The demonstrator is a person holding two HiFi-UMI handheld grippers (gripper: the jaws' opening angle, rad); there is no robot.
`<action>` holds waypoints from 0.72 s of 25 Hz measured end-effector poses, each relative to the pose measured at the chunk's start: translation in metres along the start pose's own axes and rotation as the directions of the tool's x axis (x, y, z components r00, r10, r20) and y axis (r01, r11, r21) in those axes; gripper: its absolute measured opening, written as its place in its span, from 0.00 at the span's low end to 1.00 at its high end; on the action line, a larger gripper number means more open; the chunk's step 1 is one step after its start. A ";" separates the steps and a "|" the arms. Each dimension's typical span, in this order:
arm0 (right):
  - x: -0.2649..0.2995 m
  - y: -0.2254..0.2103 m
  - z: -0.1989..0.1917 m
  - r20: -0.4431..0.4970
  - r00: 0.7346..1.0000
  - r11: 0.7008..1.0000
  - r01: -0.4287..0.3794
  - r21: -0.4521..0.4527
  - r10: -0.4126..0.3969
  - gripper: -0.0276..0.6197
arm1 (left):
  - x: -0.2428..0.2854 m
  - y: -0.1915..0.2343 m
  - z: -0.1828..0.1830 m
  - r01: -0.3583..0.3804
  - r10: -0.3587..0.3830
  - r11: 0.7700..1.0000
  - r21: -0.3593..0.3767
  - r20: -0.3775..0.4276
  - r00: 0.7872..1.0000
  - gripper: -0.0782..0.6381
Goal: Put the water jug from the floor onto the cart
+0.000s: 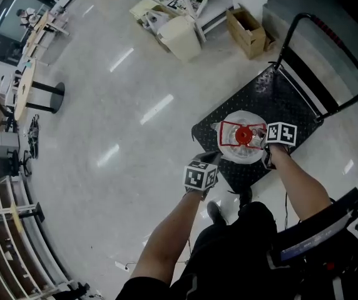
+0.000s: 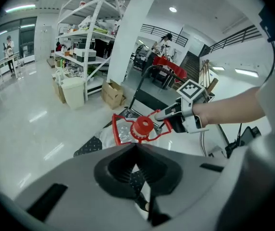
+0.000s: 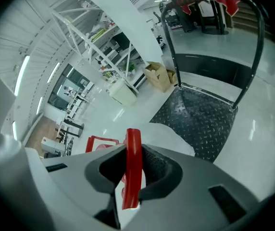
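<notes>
Right gripper [image 1: 265,144] clenched on red handle [image 3: 132,172] of water jug [image 1: 240,115], at near edge of cart [image 1: 286,99]; left gripper [image 1: 213,159] closed, empty. Advised: seat jug farther in, level, before release

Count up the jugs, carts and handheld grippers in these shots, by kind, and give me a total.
water jug: 1
cart: 1
grippers: 2 (left gripper, right gripper)
Total: 4

Glossy floor [image 1: 135,74], black cart [image 1: 291,99], cardboard box [image 1: 246,31]
</notes>
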State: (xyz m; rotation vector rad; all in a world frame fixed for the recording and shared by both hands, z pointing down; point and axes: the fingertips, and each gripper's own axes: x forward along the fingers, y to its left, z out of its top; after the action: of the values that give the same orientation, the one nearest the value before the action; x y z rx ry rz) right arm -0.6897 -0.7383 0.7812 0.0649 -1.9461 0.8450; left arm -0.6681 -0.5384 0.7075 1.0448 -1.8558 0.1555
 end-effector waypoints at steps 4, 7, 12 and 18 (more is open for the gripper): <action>0.001 -0.015 0.004 0.018 1.000 1.000 0.015 0.023 -0.016 0.15 | -0.001 -0.019 0.015 0.036 -0.036 0.999 0.028 0.018 0.999 0.10; 0.001 -0.018 0.005 0.017 0.999 0.999 0.046 -0.013 -0.046 0.15 | -0.007 -0.025 0.025 0.043 -0.044 0.998 0.049 0.032 0.999 0.10; -0.021 -0.013 0.027 0.103 0.992 0.991 0.080 -0.109 -0.068 0.31 | -0.019 -0.029 0.040 0.038 -0.042 0.998 0.045 0.068 0.997 0.10; -0.086 0.027 0.075 0.274 0.962 0.975 0.056 -0.213 0.005 0.33 | -0.043 -0.060 0.096 0.112 -0.117 0.993 0.036 0.201 0.973 0.10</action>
State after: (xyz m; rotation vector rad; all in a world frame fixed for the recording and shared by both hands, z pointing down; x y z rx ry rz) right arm -0.7121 -0.7870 0.6775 0.0784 -2.2826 0.6239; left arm -0.6835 -0.5997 0.6036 1.2194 -1.9723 0.0027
